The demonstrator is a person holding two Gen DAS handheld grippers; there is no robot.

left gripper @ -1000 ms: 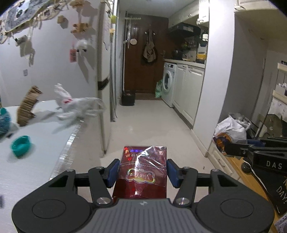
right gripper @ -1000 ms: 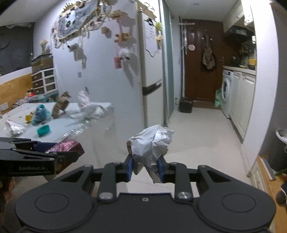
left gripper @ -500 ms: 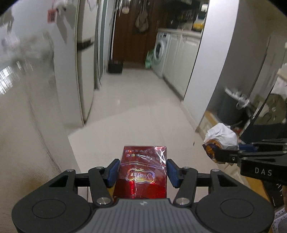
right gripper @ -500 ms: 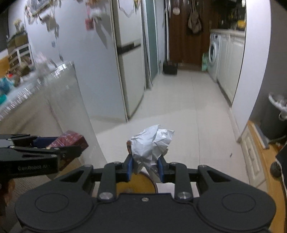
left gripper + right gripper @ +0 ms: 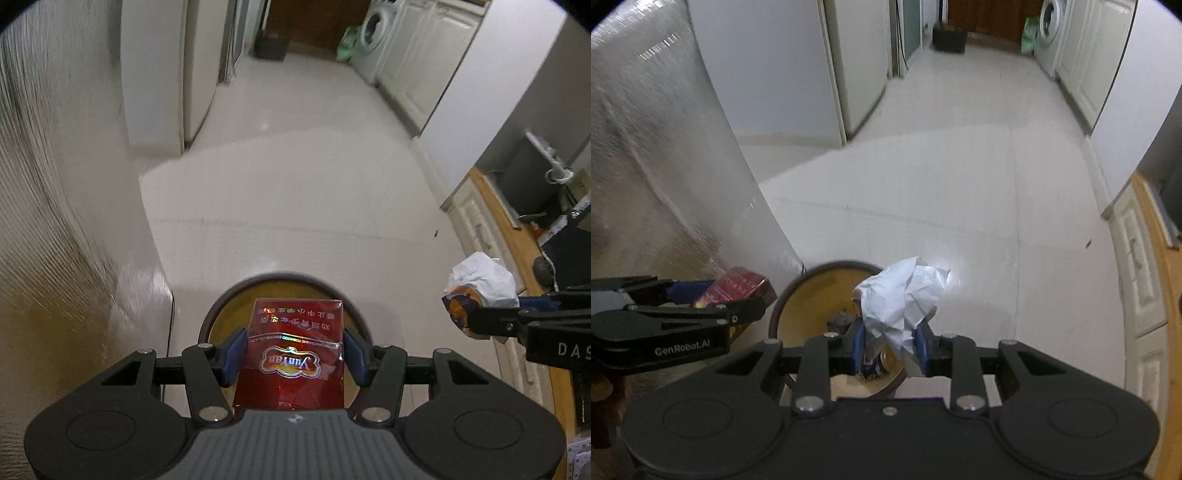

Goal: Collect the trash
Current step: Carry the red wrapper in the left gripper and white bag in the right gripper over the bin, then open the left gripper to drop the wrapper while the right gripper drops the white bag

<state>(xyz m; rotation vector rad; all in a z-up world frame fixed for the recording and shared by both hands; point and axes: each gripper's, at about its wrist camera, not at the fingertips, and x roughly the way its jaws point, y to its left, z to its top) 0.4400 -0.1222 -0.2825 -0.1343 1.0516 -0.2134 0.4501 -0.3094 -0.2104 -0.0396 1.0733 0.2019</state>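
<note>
My left gripper (image 5: pixel 293 354) is shut on a red cigarette pack (image 5: pixel 295 347) and holds it over a round brown bin (image 5: pixel 229 295) on the floor. My right gripper (image 5: pixel 890 341) is shut on a crumpled white wrapper (image 5: pixel 905 295) above the same bin (image 5: pixel 798 291), which has some trash inside. The wrapper also shows at the right of the left wrist view (image 5: pixel 480 284). The red pack and the left gripper show at the left of the right wrist view (image 5: pixel 738 290).
A table draped in a shiny cloth (image 5: pixel 55 221) stands at the left, close to the bin. A white fridge (image 5: pixel 857 74) stands further back. White cabinets (image 5: pixel 413 74) and a washing machine (image 5: pixel 373 33) line the right side. Pale floor lies ahead.
Both grippers have tilted down and lowered from table height, still holding the pack and the wrapper. The bin has come into view beneath them.
</note>
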